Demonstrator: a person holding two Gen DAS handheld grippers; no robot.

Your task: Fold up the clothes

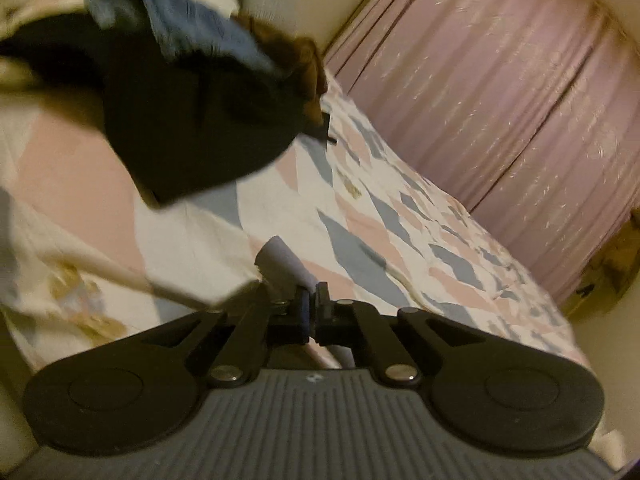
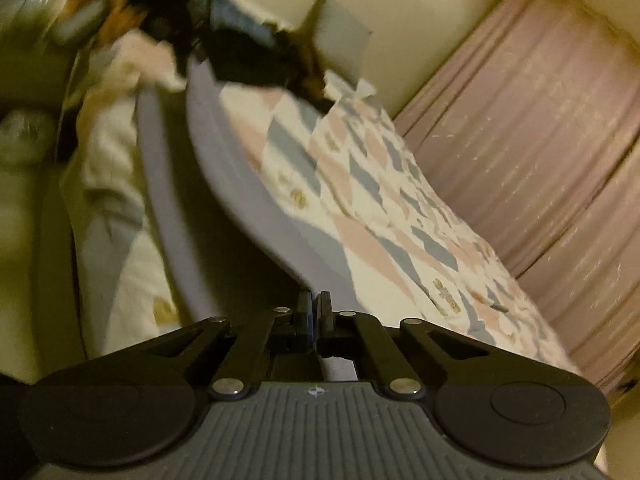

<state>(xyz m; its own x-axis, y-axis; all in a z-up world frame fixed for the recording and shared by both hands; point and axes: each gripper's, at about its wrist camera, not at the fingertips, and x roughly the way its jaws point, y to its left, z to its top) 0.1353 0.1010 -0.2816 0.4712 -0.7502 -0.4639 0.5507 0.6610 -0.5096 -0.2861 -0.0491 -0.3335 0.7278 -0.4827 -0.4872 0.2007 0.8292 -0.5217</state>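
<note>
While both claws clamp lavender cloth (image 2: 224,184) | left claw (image 1: 311,304) | right claw (image 2: 314,312) | over bed (image 1: 400,216)

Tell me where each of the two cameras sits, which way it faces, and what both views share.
Left wrist: rides behind the left claw, looking forward over its closed black fingers, which pinch pale lilac cloth, toward a blurred pile of dark clothes.
Right wrist: rides behind the right claw, fingers shut on a raised lilac-grey fabric edge; no hand shows.
Shared: the bed's pink, blue and white patchwork cover, the pink pleated curtain, the dark pile.
</note>
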